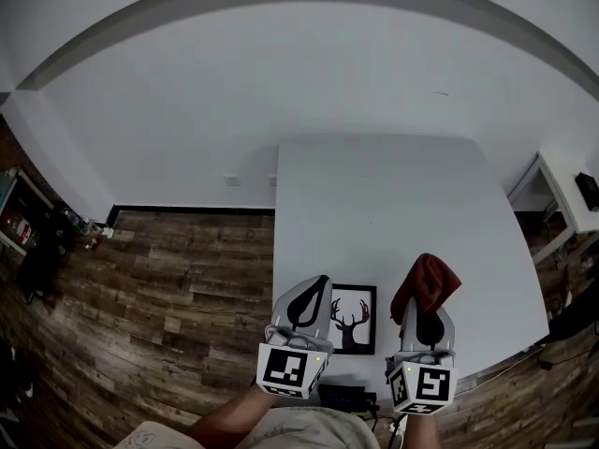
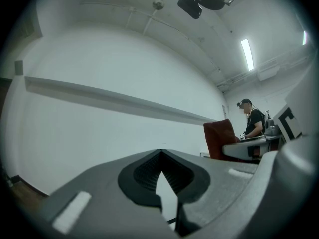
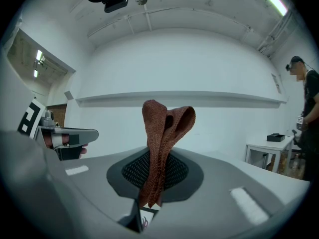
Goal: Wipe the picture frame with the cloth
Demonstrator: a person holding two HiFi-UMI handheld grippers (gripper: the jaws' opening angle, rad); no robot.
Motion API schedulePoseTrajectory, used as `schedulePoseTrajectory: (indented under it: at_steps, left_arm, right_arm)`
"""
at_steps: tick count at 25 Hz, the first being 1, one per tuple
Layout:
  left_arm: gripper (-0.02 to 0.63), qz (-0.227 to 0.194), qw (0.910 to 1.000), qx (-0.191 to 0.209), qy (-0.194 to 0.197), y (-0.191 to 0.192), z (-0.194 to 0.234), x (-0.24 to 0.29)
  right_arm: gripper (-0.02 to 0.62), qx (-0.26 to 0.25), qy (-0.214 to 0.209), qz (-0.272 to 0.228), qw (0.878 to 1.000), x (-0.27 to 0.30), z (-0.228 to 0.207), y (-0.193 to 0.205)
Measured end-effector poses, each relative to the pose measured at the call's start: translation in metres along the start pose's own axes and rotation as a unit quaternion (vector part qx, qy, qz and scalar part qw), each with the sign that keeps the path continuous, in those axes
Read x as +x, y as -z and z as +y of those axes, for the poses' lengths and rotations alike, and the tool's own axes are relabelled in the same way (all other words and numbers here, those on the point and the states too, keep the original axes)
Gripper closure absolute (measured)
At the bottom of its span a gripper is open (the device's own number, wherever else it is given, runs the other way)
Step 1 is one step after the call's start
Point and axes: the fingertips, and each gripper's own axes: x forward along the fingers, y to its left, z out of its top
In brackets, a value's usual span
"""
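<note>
A small black picture frame (image 1: 354, 318) with an antler drawing lies flat near the front edge of the white table (image 1: 393, 204). My right gripper (image 1: 426, 311) hovers just right of it, shut on a rust-brown cloth (image 1: 429, 283) that sticks up from the jaws, folded over at the top. In the right gripper view the cloth (image 3: 164, 128) rises from between the pads of that gripper (image 3: 154, 163). My left gripper (image 1: 316, 286) hangs over the frame's left edge, shut with nothing in it. In the left gripper view its tips (image 2: 160, 153) meet, and the cloth (image 2: 219, 138) shows at right.
A black device (image 1: 346, 398) lies at the table's front edge. A white side table (image 1: 562, 190) stands to the right and wooden floor (image 1: 168, 288) lies to the left. A person (image 3: 306, 98) stands in the background, by another table (image 3: 269, 143).
</note>
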Motion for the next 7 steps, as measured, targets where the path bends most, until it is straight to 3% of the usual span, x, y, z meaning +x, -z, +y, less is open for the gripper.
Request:
schedulePoseTrajectory:
  at_steps: [7]
  left_arm:
    - [0.606, 0.001, 1.0, -0.005, 0.005, -0.0011, -0.0022, -0.0045]
  right_arm:
    - [0.535, 0.0, 0.005, 0.004, 1.0, -0.005, 0.003, 0.0036]
